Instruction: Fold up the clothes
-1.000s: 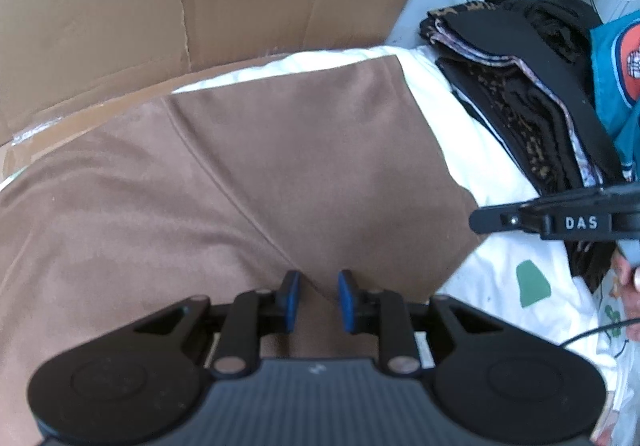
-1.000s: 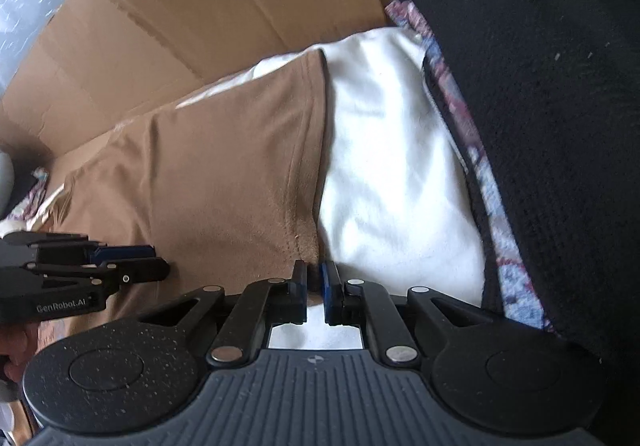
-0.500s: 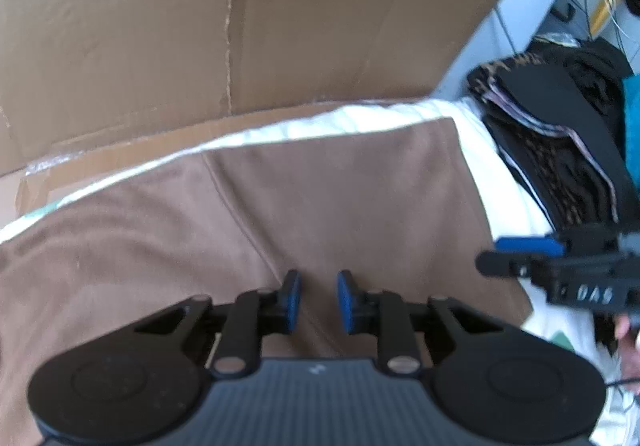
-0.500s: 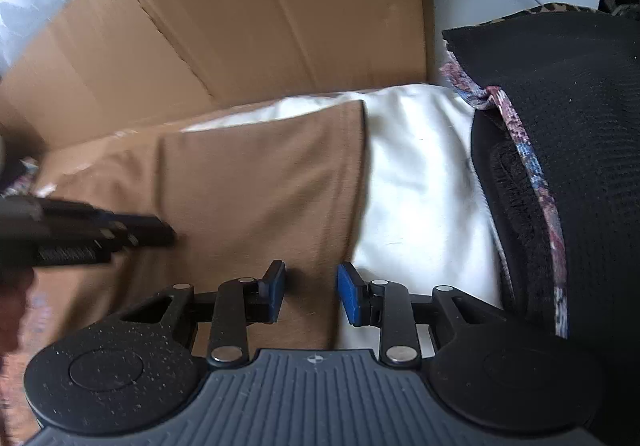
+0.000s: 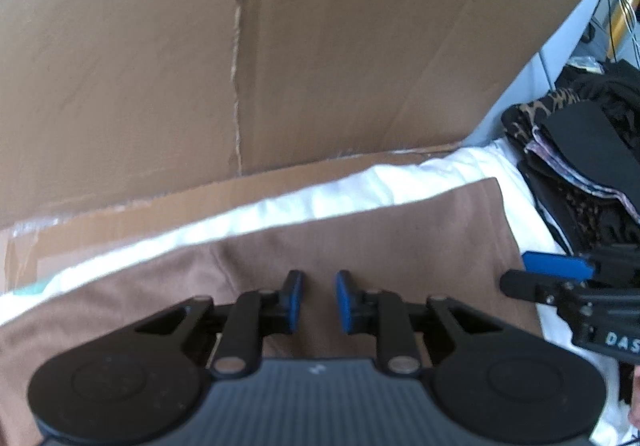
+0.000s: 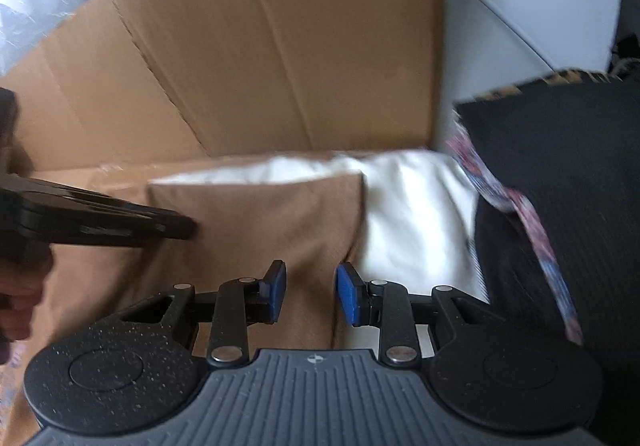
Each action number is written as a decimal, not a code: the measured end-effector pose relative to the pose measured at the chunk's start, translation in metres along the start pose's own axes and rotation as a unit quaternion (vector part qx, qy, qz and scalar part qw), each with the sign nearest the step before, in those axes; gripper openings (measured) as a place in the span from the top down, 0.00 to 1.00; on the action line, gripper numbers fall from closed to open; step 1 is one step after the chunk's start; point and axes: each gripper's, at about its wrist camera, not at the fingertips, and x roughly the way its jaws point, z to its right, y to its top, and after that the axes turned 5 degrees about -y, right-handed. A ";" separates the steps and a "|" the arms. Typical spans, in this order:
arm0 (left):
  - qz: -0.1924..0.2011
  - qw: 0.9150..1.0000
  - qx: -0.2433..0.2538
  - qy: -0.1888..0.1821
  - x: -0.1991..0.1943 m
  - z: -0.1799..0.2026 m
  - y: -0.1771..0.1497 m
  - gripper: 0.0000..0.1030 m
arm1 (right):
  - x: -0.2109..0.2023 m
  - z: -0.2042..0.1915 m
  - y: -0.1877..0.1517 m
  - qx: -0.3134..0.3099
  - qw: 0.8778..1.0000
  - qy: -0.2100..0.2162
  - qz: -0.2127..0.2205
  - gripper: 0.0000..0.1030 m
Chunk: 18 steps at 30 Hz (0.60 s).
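Note:
A brown garment (image 5: 360,238) lies flat and folded on a white cloth (image 5: 360,186); it also shows in the right wrist view (image 6: 260,226). My left gripper (image 5: 318,302) hovers over the garment's middle, open and empty. My right gripper (image 6: 311,294) is open and empty above the garment's right edge, where brown meets the white cloth (image 6: 416,214). The right gripper shows at the right of the left wrist view (image 5: 560,282); the left gripper shows at the left of the right wrist view (image 6: 100,218).
A tall cardboard sheet (image 5: 280,46) stands behind the garment. A pile of dark folded clothes (image 6: 560,186) lies close on the right, also in the left wrist view (image 5: 580,166). A grey-white wall (image 6: 520,6) is at the back right.
My right gripper has opened, letting go of the garment's right edge. Both grippers have lifted and tilted up, so more of the cardboard shows.

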 end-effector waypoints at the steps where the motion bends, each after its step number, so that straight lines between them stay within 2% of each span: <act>1: 0.000 1.000 -0.002 -0.001 0.002 -0.001 0.003 0.78 | 0.002 -0.002 0.002 0.000 1.000 0.007 0.001 0.66; 2: -0.001 1.000 -0.009 -0.002 0.005 -0.003 0.007 0.78 | 0.004 -0.003 0.004 0.001 1.000 0.014 0.002 0.66; 5: -0.020 0.999 -0.038 0.000 0.006 -0.007 0.022 0.79 | 0.007 -0.011 0.012 -0.008 1.000 -0.002 0.019 0.66; 7: -0.032 0.999 -0.043 0.003 -0.006 -0.006 0.035 0.79 | 0.003 -0.013 0.016 0.004 0.999 -0.029 0.033 0.66; 10: -0.045 0.998 -0.041 0.010 -0.035 -0.004 0.050 0.69 | 0.002 -0.013 0.015 0.038 0.998 -0.045 0.035 0.66; 14: -0.076 0.995 -0.048 0.031 -0.075 -0.006 0.055 0.66 | -0.010 -0.016 0.010 0.050 0.998 -0.017 0.029 0.66; 16: -0.073 0.995 -0.054 0.031 -0.099 -0.011 0.055 0.62 | -0.014 -0.020 0.007 0.031 0.999 -0.002 0.027 0.66; 18: -0.056 0.997 -0.040 0.023 -0.124 -0.017 0.052 0.53 | -0.012 -0.023 0.003 0.019 1.000 0.005 0.025 0.66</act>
